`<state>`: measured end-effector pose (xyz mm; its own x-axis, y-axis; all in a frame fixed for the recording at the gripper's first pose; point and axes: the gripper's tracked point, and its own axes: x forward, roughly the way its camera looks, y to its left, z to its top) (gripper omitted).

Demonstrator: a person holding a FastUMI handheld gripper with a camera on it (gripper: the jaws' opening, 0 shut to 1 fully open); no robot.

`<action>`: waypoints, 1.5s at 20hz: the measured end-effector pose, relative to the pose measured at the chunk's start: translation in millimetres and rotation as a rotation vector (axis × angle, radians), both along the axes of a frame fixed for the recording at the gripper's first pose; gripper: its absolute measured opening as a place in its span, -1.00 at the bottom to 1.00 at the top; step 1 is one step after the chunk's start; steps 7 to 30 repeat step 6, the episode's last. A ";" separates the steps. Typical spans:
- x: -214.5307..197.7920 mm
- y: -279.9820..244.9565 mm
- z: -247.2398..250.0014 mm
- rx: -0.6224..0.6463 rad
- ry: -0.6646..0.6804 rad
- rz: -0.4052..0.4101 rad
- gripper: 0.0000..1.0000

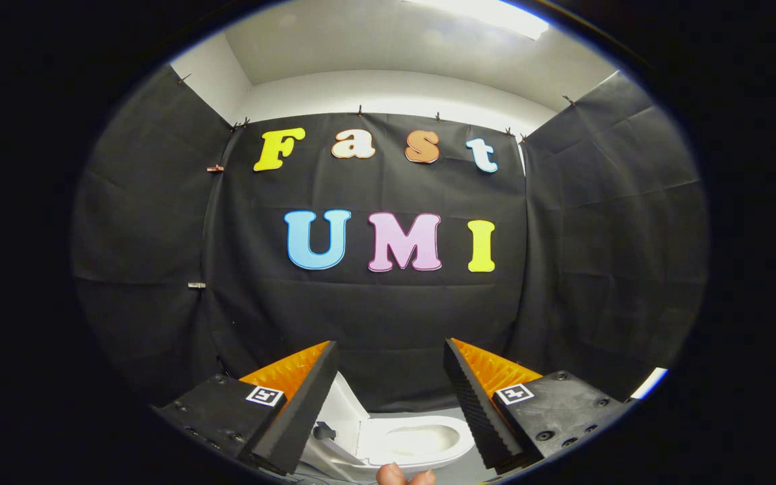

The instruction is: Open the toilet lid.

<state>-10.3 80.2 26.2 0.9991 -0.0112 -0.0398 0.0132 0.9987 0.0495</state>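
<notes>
1. Gripper view: gripper [391, 350] held high, pointing level at the black cloth wall [388, 316] of the booth.
2. Fingers [307, 404] spread wide apart, a broad gap between the two tips; nothing gripped, nothing touching either inner face.
3. A square marker tile [265, 395] fixed on the left finger block, a matching one on the right block.
4. Toilet [388, 441] low down, seen through the gap between the fingers, below and beyond the tips, well apart from both.
5. Toilet lid [341, 414] already raised: standing up at the left side of the bowl, close behind the left finger, partly hidden by it.
6. Seat ring and bowl opening [418, 441] exposed, white, lying to the right of the raised lid.
7. A dark hinge fitting [324, 431] at the foot of the lid, just beside the left finger.
8. Grey floor [448, 412] between the toilet and the foot of the cloth wall.
9. Fingertips of a person's hand [405, 477] at the near side, just below the bowl, between the two finger blocks.
10. Cloth panels pinned by small clips along the top edge; white wall [388, 91] and ceiling above, a bright ceiling light [489, 13] overhead.
11. A narrow white strip [651, 382] at the foot of the right cloth panel; nature cannot be determined.
</notes>
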 end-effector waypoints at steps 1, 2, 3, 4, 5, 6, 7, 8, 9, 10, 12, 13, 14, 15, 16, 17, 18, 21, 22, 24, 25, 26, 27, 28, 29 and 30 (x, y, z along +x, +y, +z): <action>0.7 -1.0 0.0 -0.001 0.000 -0.002 0.96; 1.1 -1.4 0.6 0.001 0.000 -0.004 0.96; 0.5 -1.9 0.0 0.004 0.001 -0.005 0.96; 0.3 -2.1 1.1 0.005 -0.001 -0.006 0.96; 1.1 -2.4 1.3 0.006 -0.001 -0.007 0.96; 1.5 -2.4 1.2 0.005 -0.001 -0.007 0.96; 1.5 -2.4 1.2 0.005 -0.001 -0.007 0.96; 1.5 -2.4 1.2 0.005 -0.001 -0.007 0.96; 1.5 -2.4 1.2 0.005 -0.001 -0.007 0.96; 1.5 -2.4 1.2 0.005 -0.001 -0.007 0.96; 1.5 -2.4 1.2 0.005 -0.001 -0.007 0.96; 1.5 -2.4 1.2 0.005 -0.001 -0.007 0.96; 1.5 -2.4 1.2 0.005 -0.001 -0.007 0.96; 1.5 -2.4 1.2 0.005 -0.001 -0.007 0.96; 1.5 -2.4 1.2 0.005 -0.001 -0.007 0.96; 1.5 -2.4 1.2 0.005 -0.001 -0.007 0.96; 1.5 -2.4 1.2 0.005 -0.001 -0.007 0.96; 1.5 -2.4 1.2 0.005 -0.001 -0.007 0.96; 1.5 -2.4 1.2 0.005 -0.001 -0.007 0.96; 1.5 -2.4 1.2 0.005 -0.001 -0.007 0.96; 1.5 -2.4 1.2 0.005 -0.001 -0.007 0.96; 1.5 -2.4 1.2 0.005 -0.001 -0.007 0.96; 1.5 -2.4 1.2 0.005 -0.001 -0.007 0.96; 1.5 -2.4 1.2 0.005 -0.001 -0.007 0.96; 1.5 -2.4 1.2 0.005 -0.001 -0.007 0.96; 1.5 -2.4 1.2 0.005 -0.001 -0.007 0.96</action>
